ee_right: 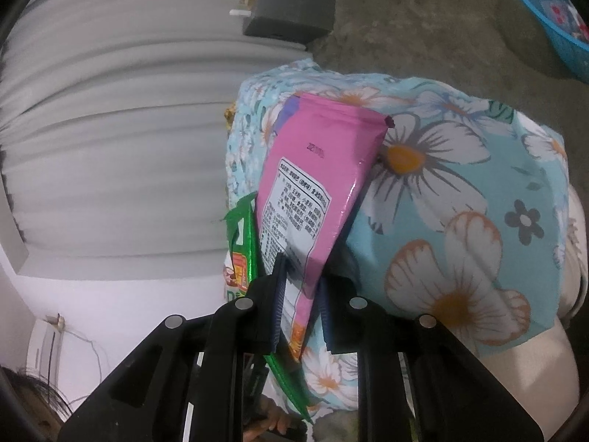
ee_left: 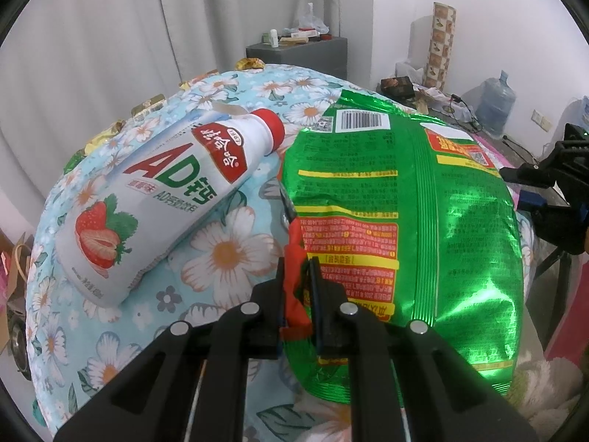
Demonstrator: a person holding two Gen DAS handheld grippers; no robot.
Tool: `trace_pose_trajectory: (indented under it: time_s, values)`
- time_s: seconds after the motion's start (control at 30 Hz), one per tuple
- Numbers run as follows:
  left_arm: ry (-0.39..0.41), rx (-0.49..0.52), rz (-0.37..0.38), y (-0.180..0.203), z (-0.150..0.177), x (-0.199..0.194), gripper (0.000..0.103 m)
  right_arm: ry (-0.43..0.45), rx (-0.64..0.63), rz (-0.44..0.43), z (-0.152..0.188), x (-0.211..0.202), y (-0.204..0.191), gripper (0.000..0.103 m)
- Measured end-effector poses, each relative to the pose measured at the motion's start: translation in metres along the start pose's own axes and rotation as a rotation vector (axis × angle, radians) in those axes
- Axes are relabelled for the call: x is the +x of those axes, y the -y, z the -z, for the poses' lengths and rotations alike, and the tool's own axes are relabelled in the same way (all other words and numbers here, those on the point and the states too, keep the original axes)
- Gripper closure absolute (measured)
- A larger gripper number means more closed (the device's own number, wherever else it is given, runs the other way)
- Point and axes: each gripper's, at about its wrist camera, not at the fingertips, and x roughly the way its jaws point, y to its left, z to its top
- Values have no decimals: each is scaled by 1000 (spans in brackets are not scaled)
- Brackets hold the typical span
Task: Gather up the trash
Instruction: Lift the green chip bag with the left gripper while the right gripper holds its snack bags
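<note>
Left wrist view: left gripper [ee_left: 298, 294] clamped on green snack bag [ee_left: 405, 213] edge (bag above floral tablecloth [ee_left: 221, 246]); drink bottle [ee_left: 162, 199] lies beside it. Right wrist view: right gripper [ee_right: 300, 307] pinching pink wrapper [ee_right: 313, 180].

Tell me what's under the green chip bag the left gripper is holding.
The flowered cloth shows around the green chip bag, which the left gripper pinches at its edge. Whatever lies directly beneath the bag is covered. The white drink bottle lies beside it, not under it.

Both wrist views sit close over the floral cloth [ee_left: 221, 243]; both show the green bag [ee_left: 423, 202]
</note>
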Motion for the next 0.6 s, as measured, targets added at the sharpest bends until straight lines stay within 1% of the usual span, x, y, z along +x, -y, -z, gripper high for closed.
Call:
trace_pose_trajectory:
  time_s: [0.33,0.6]
  values:
    - [0,-1,1,1,1,2,92,-7,-15,16,3,10,-3,85]
    - [2,3,2,1,1,2,93,2,-24,10,4,7,-4,98]
